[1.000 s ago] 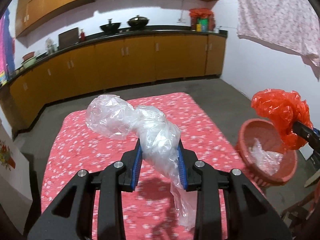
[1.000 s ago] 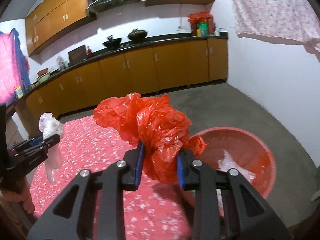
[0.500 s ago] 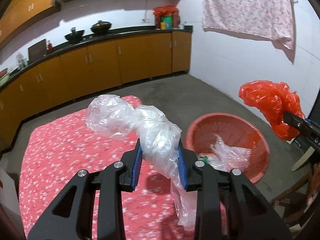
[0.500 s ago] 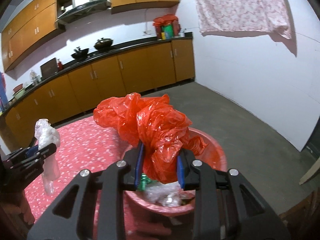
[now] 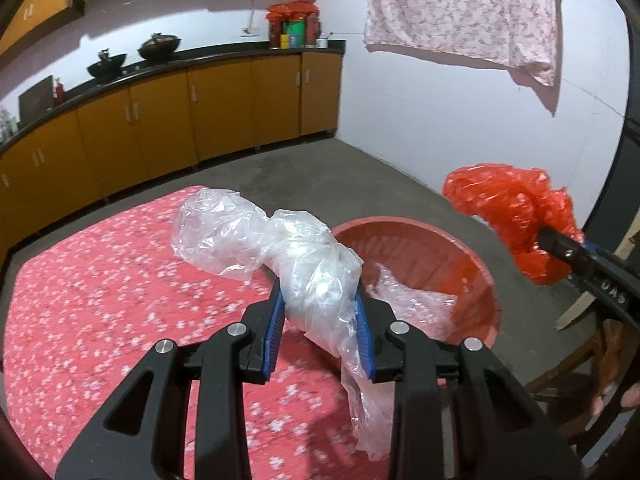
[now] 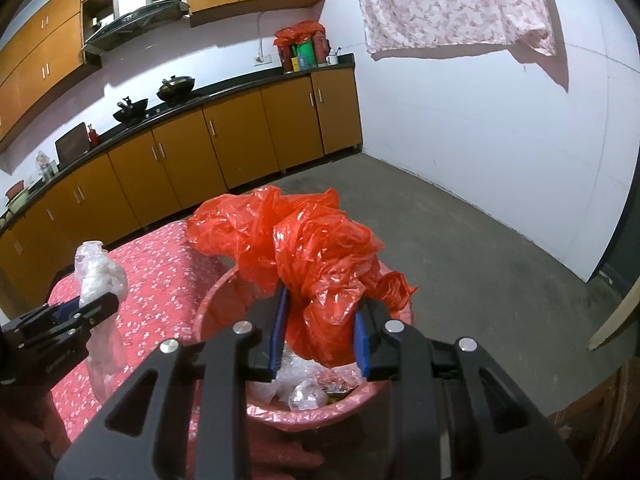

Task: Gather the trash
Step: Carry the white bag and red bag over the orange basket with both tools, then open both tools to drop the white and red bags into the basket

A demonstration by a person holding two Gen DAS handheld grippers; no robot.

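Note:
My left gripper [image 5: 320, 316] is shut on a crumpled clear plastic bag [image 5: 280, 252], held above the table's right edge beside the red basin [image 5: 472, 264]. My right gripper [image 6: 320, 328] is shut on a crumpled red plastic bag [image 6: 316, 248], held right over the basin [image 6: 312, 414], which holds clear plastic and other scraps. The red bag [image 5: 516, 216] also shows in the left wrist view, to the right of the basin. The clear bag [image 6: 96, 276] and left gripper [image 6: 86, 306] show at the left of the right wrist view.
The table has a red flowered cloth [image 5: 100, 300]. Orange kitchen cabinets [image 5: 168, 120] run along the far wall. A pink cloth [image 5: 468, 12] hangs on the white wall. Grey floor [image 6: 480, 248] lies beyond the basin. A wooden chair [image 5: 580, 380] stands at right.
Both grippers have swung right toward the basin with their bags. The right gripper now hangs over the basin; the left is close beside it.

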